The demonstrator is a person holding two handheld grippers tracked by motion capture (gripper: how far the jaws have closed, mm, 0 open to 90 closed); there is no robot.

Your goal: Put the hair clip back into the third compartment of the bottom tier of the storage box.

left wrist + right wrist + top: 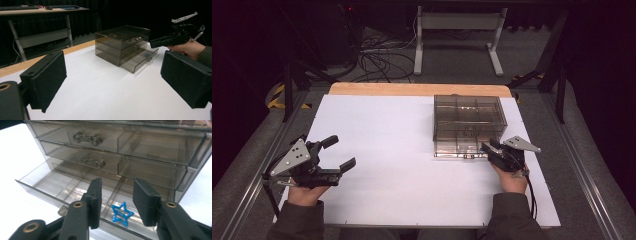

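- Blue star lies in the open bottom drawer of the clear box, at the table's 3 o'clock.
- Right gripper hovers above it, jaws partly apart, holding nothing.
- Left gripper gapes wide at 8 o'clock.

drawer box: glossy smoky clear plastic, shiny metal-look handles. star: glossy blue plastic. surface: matt white, wood edge.
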